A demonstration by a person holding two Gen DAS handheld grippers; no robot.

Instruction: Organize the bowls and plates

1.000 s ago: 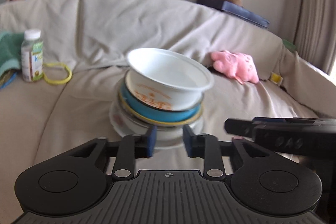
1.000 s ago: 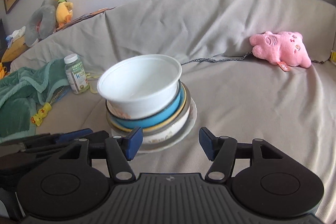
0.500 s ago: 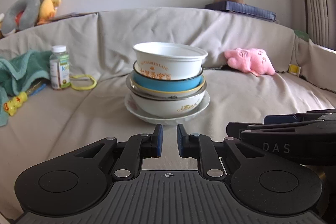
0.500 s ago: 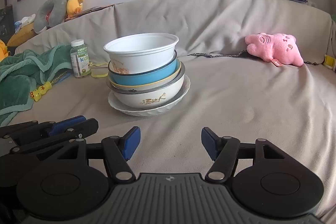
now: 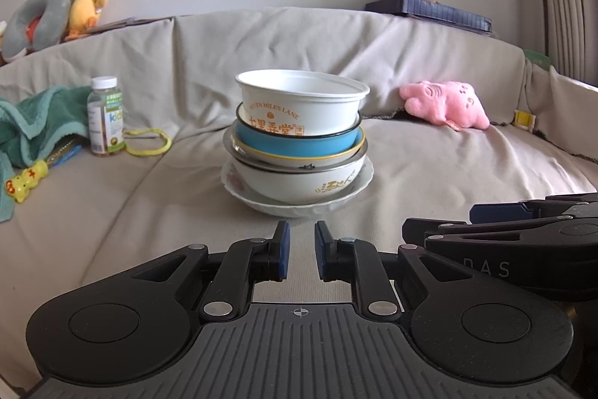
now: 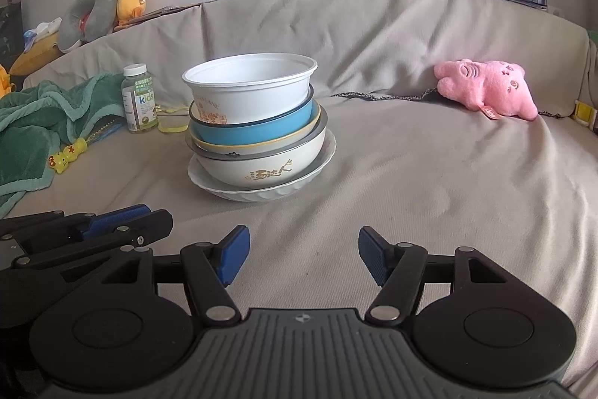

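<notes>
stack: your bowls sit nested on a white scalloped plate (image 6: pixel 258 191), well forward on the beige sofa cover (image 6: pixel 429 174); from the top, a white printed disposable bowl (image 6: pixel 250 86), a blue bowl (image 6: pixel 254 129), a yellow-rimmed dish (image 6: pixel 261 145) and a grey-rimmed noodle bowl (image 6: pixel 261 169)
lean: the upper bowls sit off-centre and tilted, so a nudge from one side could slide them out of the nest
footing: the cushion is soft and creased; if you press down on the plate rim it could rock and tip the whole pile
left gripper (image 5: pixel 301 255): jaws nearly together with only a narrow slit, holding nothing, just short of the plate's near edge; going in like this you would push the plate rather than take it
right gripper (image 6: pixel 301 258): jaws about half spread, empty, set back from the stack and to its right; that gap looks too narrow for a bowl body, so aim for a rim
top bowl: it looks thin and light; a hard pinch could buckle the rim, and lifting it fast could drag the blue bowl up with it
crowding: your two grippers sit close side by side, and reaching together could make them collide
bystanders: the vitamin bottle (image 6: pixel 139 98) and green blanket (image 6: pixel 37 122) lie left of the stack, the pink plush (image 6: pixel 486 88) well to the right; mind them when you set bowls down
</notes>
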